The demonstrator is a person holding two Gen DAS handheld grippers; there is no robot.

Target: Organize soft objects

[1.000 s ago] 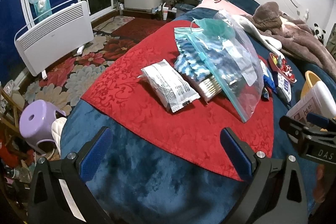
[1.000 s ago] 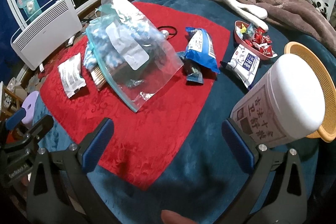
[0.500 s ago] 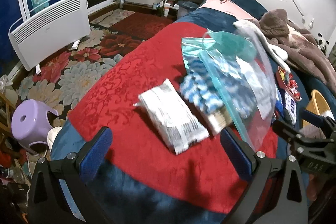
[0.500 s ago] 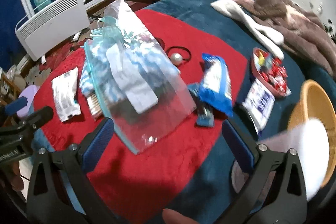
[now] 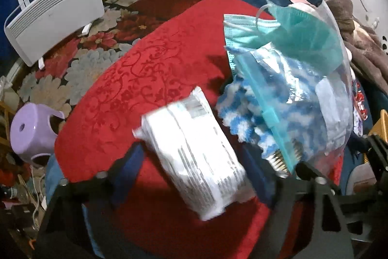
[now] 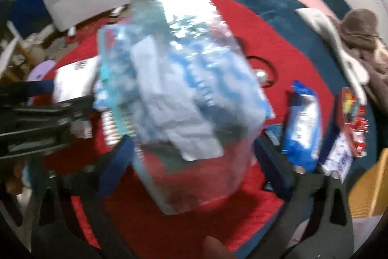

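1. Both views are now closer to the red cloth (image 5: 155, 79) than half a second ago, and both are motion-blurred.
2. The left gripper (image 5: 196, 176) has moved forward: its spread blue-padded fingers now flank the near end of the white packet (image 5: 194, 152), which earlier lay clear ahead of them. Whether the pads touch it cannot be told.
3. The packet lies flat on the cloth, just left of the clear zip bag (image 5: 298, 98) holding blue-and-white fabric, with a teal face mask (image 5: 308, 40) at the bag's far end.
4. In the right view, the right gripper (image 6: 194, 162) has also closed in; its fingers stand apart on either side of the zip bag's (image 6: 184, 94) near corner, clamping nothing.
5. The blue snack packet (image 6: 303, 128) lies right of the bag, now beside the right finger.
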